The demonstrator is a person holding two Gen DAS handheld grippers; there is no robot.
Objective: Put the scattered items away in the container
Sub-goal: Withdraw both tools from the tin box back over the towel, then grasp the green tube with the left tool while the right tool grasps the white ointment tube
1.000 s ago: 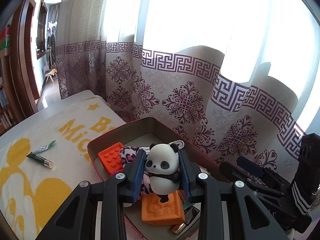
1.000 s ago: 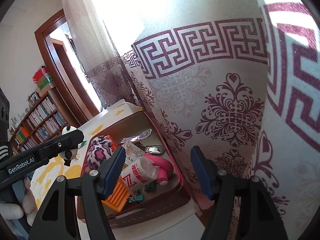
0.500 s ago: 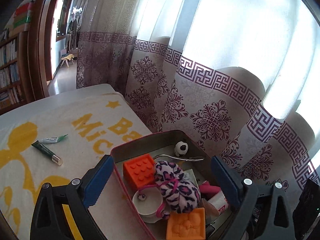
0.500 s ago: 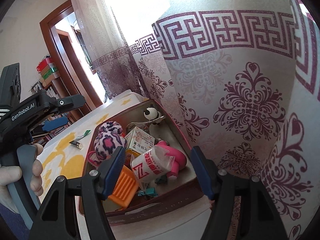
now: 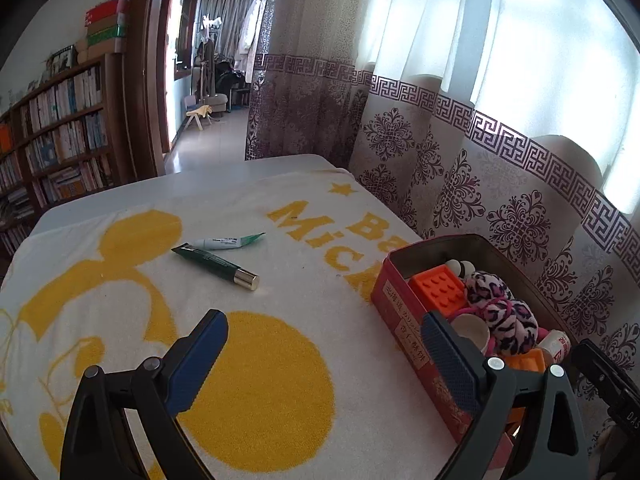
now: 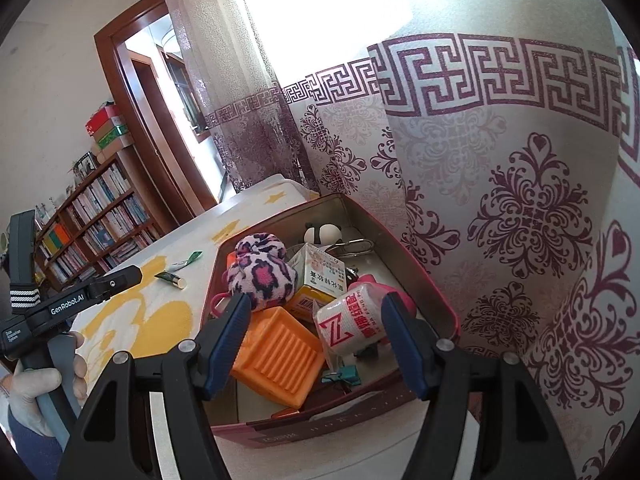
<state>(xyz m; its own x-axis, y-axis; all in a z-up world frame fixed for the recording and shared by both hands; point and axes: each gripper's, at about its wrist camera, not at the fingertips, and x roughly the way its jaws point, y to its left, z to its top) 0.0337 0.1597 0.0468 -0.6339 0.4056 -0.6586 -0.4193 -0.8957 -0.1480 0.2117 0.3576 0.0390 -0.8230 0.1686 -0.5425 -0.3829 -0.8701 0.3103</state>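
The red tin (image 5: 394,292) stands at the towel's right end against the curtain, holding a panda figure (image 6: 322,234), a leopard plush (image 6: 262,272), orange bricks (image 6: 276,354), a bandage roll (image 6: 352,322) and a small box (image 6: 320,276). Two tubes lie loose on the towel: a dark green one with a silver cap (image 5: 216,266) and a white-and-green one (image 5: 228,242). My left gripper (image 5: 324,332) is open and empty over the towel, left of the tin and short of the tubes. Above the tin's (image 6: 420,280) near end, my right gripper (image 6: 316,312) hangs open and empty.
A white towel with yellow print (image 5: 260,380) covers the table. A patterned curtain (image 5: 500,200) hangs close behind the tin. Bookshelves (image 5: 52,140) and a doorway stand beyond the table's far edge. A hand (image 6: 28,396) grips the left gripper's handle.
The left gripper let go of the panda, which now lies in the tin, opened wide and swung left over the towel. The right gripper shifted slightly over the tin, still open.
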